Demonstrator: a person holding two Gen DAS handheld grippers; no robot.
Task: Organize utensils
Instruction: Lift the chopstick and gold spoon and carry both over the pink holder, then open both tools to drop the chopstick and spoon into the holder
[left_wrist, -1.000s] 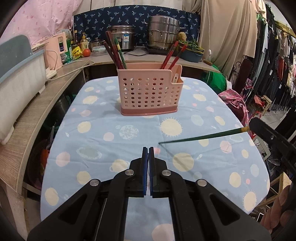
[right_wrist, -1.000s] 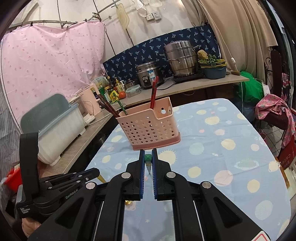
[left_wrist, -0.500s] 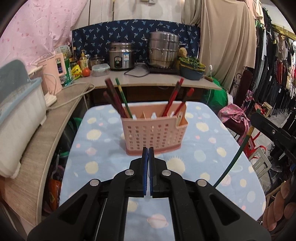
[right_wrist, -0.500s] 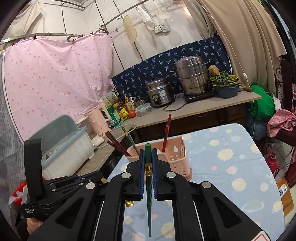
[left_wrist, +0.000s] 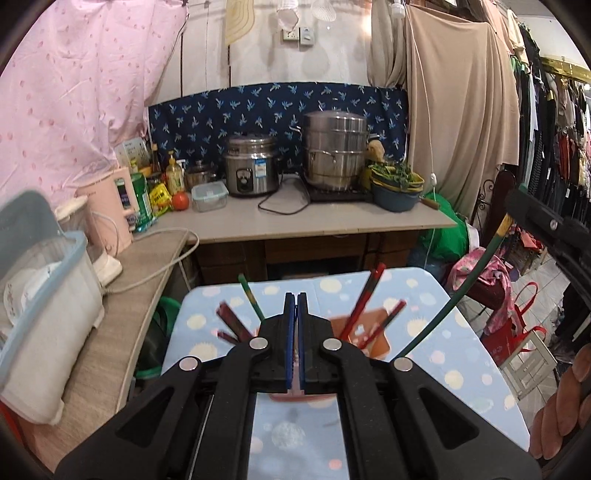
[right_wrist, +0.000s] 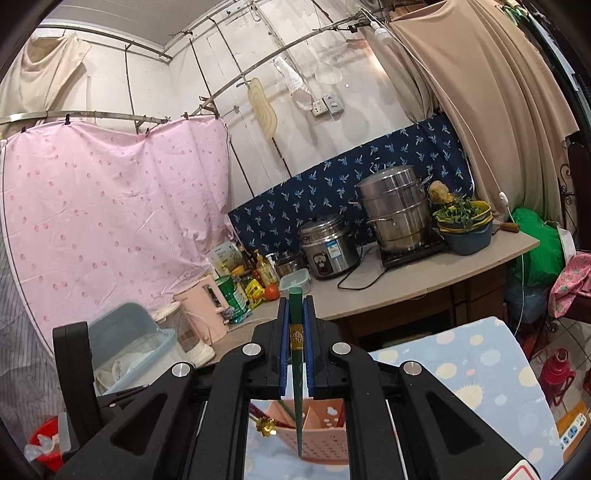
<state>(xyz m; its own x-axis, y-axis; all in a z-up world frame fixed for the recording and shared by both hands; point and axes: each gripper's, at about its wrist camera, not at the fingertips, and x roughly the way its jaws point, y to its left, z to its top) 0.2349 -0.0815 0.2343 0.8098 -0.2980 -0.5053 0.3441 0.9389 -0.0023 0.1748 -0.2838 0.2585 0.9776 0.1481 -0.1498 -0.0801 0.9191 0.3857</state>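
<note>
Right gripper (right_wrist: 296, 343) fingers clamp the green chopstick (right_wrist: 297, 369) near its top, tip-down over the pink basket (right_wrist: 325, 439) for insertion; left gripper (left_wrist: 296, 339) fingers pressed together, empty.

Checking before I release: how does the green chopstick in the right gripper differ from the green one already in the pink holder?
The held green chopstick is clamped near its gold-banded top in the right gripper, hanging almost upright with its tip in front of the pink holder. The stored green chopstick stands free in the holder's left part, leaning left among dark red ones. Both are slim, green, and point tip down. The left gripper is shut and empty.
</note>
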